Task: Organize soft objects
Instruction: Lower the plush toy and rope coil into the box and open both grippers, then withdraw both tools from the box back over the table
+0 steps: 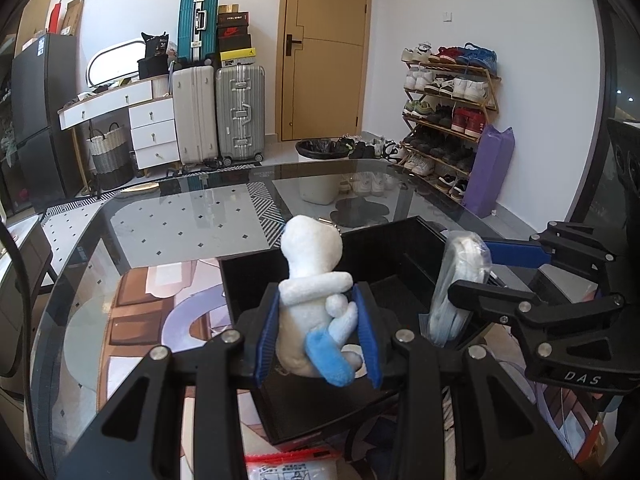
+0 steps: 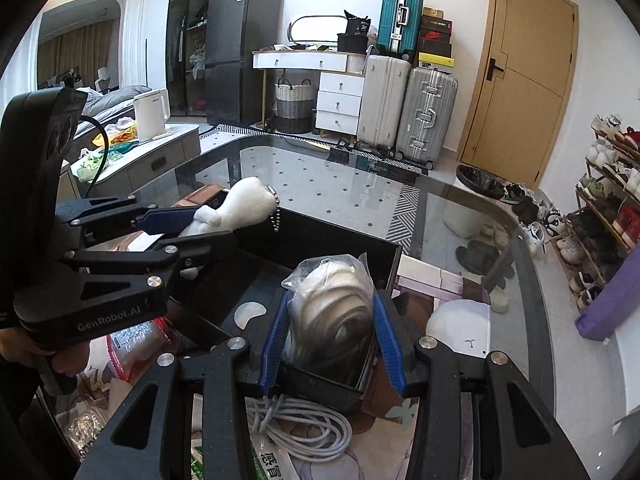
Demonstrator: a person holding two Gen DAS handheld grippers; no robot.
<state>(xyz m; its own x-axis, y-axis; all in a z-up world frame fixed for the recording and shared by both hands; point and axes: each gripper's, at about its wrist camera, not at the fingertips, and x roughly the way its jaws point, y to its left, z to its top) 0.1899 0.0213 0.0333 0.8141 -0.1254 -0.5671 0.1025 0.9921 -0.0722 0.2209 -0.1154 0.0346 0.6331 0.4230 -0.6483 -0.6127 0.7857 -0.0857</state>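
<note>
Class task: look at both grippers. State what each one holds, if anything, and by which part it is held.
The left gripper holds a white plush toy by its lower body. The right gripper holds a clear bag of rolled fabric by its lower sides, above the black box.

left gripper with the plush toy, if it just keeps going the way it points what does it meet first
Most likely the black box: the left gripper, shut on the plush toy, points down into its open top, so the toy would probably meet the box floor first. Depth is hard to judge.
</note>
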